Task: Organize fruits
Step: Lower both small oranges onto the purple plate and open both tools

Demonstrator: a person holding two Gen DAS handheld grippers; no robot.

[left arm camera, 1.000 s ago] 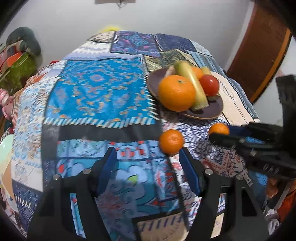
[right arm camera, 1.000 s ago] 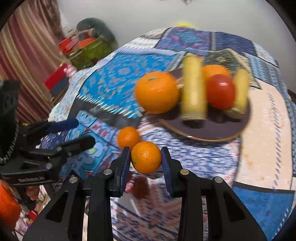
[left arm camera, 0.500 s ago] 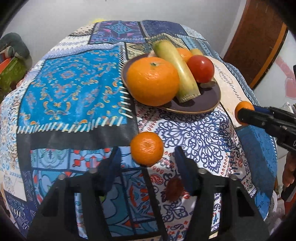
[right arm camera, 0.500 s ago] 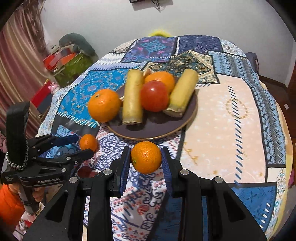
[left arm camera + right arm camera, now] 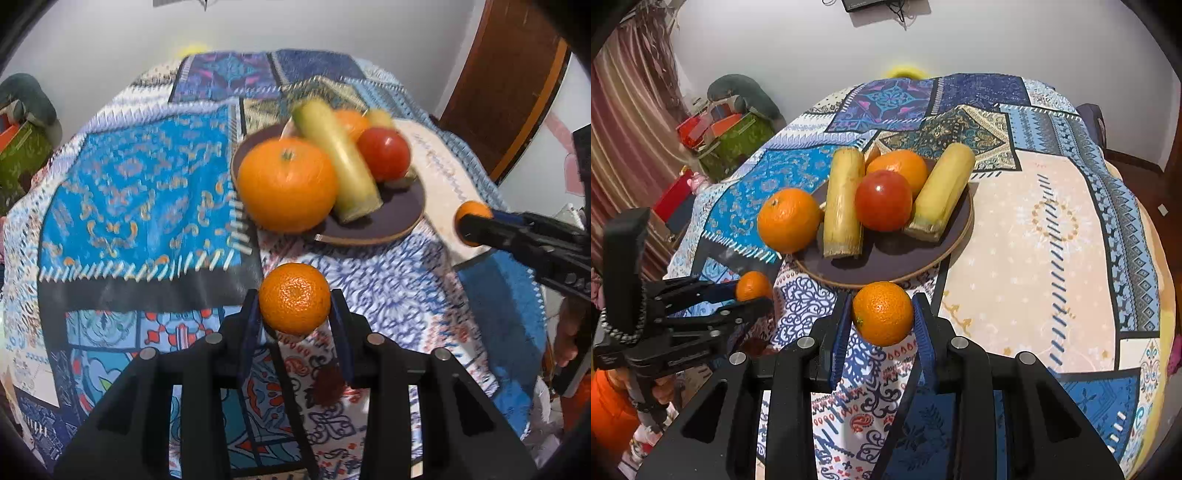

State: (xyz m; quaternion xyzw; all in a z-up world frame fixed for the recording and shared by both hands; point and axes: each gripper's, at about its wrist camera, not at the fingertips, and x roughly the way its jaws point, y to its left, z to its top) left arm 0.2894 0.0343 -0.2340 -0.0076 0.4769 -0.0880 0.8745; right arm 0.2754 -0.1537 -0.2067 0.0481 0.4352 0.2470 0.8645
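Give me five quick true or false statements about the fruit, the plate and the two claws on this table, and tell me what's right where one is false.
1. The right claw holds a small orange. True.
2. The left claw has nothing between its fingers. False: its jaws are closing with a small mandarin between them.
3. The tomato lies on the dark plate. True.
4. The plate holds only one corn cob. False: a left cob and a right cob lie on either side of the tomato.
5. The large orange sits at the plate's left edge in the right wrist view. True.
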